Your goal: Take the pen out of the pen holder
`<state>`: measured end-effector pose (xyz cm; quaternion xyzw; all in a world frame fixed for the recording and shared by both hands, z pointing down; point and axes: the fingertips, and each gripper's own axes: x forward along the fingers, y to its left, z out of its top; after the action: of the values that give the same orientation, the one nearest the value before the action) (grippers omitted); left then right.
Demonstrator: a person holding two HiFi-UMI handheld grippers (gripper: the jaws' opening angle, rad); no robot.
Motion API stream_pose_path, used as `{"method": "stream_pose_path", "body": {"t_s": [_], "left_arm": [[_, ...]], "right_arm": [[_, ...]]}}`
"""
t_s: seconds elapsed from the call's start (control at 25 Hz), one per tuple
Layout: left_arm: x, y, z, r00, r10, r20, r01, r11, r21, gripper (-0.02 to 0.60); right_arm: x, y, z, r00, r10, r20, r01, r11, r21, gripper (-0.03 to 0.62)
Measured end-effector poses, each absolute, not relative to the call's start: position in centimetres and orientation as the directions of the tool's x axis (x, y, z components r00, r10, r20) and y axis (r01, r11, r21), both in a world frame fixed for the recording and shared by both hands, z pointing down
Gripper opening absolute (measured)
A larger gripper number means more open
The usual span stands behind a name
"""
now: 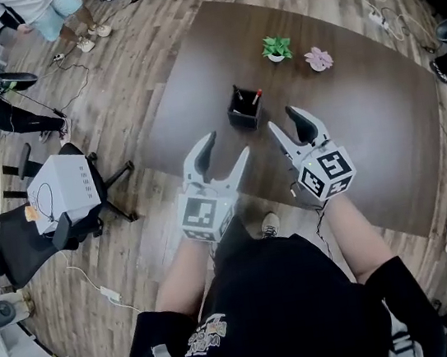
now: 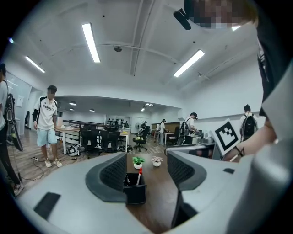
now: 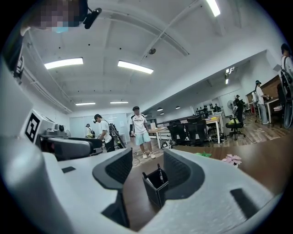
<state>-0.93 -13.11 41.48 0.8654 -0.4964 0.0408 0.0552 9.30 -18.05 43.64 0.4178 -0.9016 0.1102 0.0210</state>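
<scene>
Approach step: black square pen holder point(image 1: 244, 114) with red-capped pen point(image 1: 256, 97), toward dark wooden surface's point(image 1: 366, 127) left edge. Left tongs point(image 1: 227, 145) and right tongs point(image 1: 283, 118) both agape, empty. Next: pinch the pen.

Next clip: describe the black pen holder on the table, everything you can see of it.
The black square pen holder looks matte and plastic-like. It is open-topped and stands upright on the dark brown wooden table. A red-tipped pen leans at its right side, and a dark pen stands beside it. The left claw and right claw, both open, sit short of it without touching.
</scene>
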Motion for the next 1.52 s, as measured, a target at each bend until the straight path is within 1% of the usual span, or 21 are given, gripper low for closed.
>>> {"method": "stream_pose_path", "body": {"t_s": [0.32, 0.72, 1.0, 1.28, 1.52], "left_arm": [[-2.3, -18.9, 43.4, 0.614, -0.775, 0.153, -0.789, -0.610, 0.076, 0.252], [-1.2, -17.8, 43.1, 0.701, -0.693, 0.169, -0.711, -0.697, 0.092, 0.252], [-0.6, -17.0, 43.2, 0.746, -0.639, 0.186, -0.662, -0.743, 0.102, 0.252], [-2.5, -22.5, 47.0, 0.758, -0.612, 0.225, -0.646, -0.752, 0.131, 0.252], [-3.0, -23.9, 48.6, 0.761, -0.604, 0.238, -0.643, -0.750, 0.153, 0.252]], "right_arm": [[7.8, -23.7, 47.2, -0.559, -0.807, 0.190, -0.827, 0.527, -0.194, 0.216], [9.0, -22.8, 49.8, -0.463, -0.847, 0.262, -0.886, 0.434, -0.164, 0.204], [9.5, -22.0, 51.7, -0.408, -0.856, 0.317, -0.912, 0.395, -0.108, 0.189], [7.9, -27.4, 56.1, -0.378, -0.844, 0.380, -0.918, 0.393, -0.040, 0.164], [7.4, -28.4, 57.8, -0.359, -0.844, 0.399, -0.917, 0.399, 0.020, 0.135]]}}
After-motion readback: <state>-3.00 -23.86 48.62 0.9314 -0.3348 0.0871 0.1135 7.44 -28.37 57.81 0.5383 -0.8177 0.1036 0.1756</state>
